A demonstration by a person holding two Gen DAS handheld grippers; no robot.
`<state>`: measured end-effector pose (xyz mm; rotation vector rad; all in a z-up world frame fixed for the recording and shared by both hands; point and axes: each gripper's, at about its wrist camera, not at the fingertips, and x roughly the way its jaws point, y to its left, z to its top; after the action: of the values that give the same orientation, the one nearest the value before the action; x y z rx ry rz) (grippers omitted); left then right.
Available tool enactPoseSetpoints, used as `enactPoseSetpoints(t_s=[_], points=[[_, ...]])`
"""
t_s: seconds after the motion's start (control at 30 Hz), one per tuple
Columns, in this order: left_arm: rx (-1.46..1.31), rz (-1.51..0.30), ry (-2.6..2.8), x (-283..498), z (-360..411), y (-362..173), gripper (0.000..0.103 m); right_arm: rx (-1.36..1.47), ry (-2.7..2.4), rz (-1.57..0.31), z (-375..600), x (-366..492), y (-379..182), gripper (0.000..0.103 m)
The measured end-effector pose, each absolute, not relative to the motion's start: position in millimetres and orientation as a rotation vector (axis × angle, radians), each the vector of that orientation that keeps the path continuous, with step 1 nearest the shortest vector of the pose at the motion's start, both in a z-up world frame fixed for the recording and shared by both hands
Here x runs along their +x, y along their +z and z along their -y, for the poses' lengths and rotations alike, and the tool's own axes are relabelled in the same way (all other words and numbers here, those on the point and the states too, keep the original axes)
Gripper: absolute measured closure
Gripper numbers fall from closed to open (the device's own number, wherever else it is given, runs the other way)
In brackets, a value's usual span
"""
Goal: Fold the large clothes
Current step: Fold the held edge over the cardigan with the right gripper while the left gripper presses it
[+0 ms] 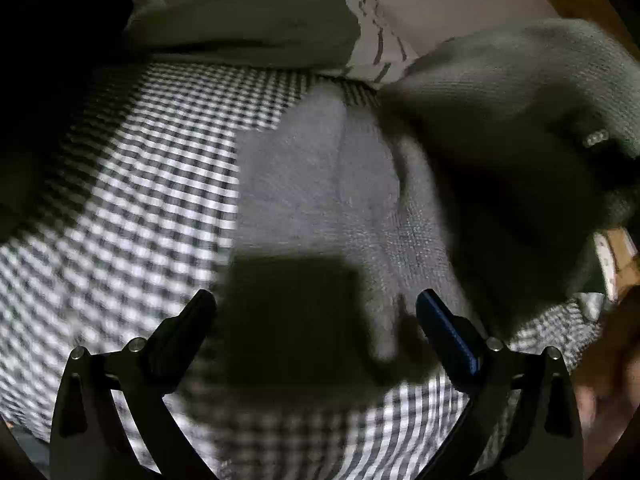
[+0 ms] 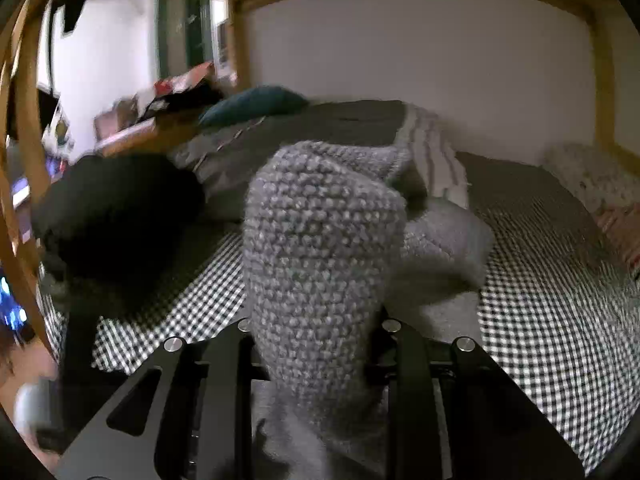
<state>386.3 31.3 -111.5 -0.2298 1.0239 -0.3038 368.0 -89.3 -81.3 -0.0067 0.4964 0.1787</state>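
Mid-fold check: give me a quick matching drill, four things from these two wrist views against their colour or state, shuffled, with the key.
Things:
1. left gripper
2. right gripper
3. bedsheet
4. pillow

States:
A. black-and-white check
B. teal, at the far end of the bed
C. jaws apart, nothing between them
D. jaws shut on the grey knit sweater

Pairs: 1-C, 2-D, 3-A, 4-B
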Motion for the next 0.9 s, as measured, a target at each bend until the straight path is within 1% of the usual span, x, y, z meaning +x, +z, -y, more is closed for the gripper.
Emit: enactPoseSetpoints(t_s=[0.17, 0.27, 0.4, 0.43, 0.53, 0.57, 0.6, 0.67, 0.7, 0.83, 0.9], points=[[-0.359, -0.951, -0.114, 373, -123, -84, 0.004, -0.209, 0.188, -0.554, 37, 374, -118, 0.078], [-0.394, -0.905, -0.052, 375, -153, -70, 0.004, -0.377, 0.198, -0.596, -2, 373, -146, 0.078], [-0.382, -0.863, -0.046, 378, -160, -54, 0.004, -0.663, 0.19, -0.667, -54, 372, -194, 0.077], [-0.382, -0.857, -0.051, 382, -161, -51, 0.004, -0.704, 0.176, -0.672, -59, 373, -205, 0.075], [-0.356, -0.832, -0.086, 384, -152, -35, 0.004, -0.697, 0.161, -0.671, -62, 372, -206, 0.073], [-0.342, -0.822, -0.099, 382, -147, -29, 0.004, -0.701, 0.159, -0.67, -62, 370, -204, 0.068], [-0.34, -0.815, -0.108, 384, -145, -26, 0.004, -0.702, 0.164, -0.666, -62, 369, -200, 0.06], [-0.342, -0.801, -0.146, 389, -138, -17, 0.004, -0.663, 0.28, -0.645, -61, 349, -188, 0.006], [-0.335, -0.789, -0.172, 393, -132, -11, 0.004, -0.625, 0.373, -0.646, -58, 334, -182, 0.003], [-0.28, -0.802, -0.262, 415, -98, -8, 0.004, -0.518, 0.501, -0.614, -33, 281, -155, 0.003], [-0.242, -0.836, -0.316, 426, -70, -18, 0.004, -0.458, 0.424, -0.544, -4, 263, -140, 0.003]])
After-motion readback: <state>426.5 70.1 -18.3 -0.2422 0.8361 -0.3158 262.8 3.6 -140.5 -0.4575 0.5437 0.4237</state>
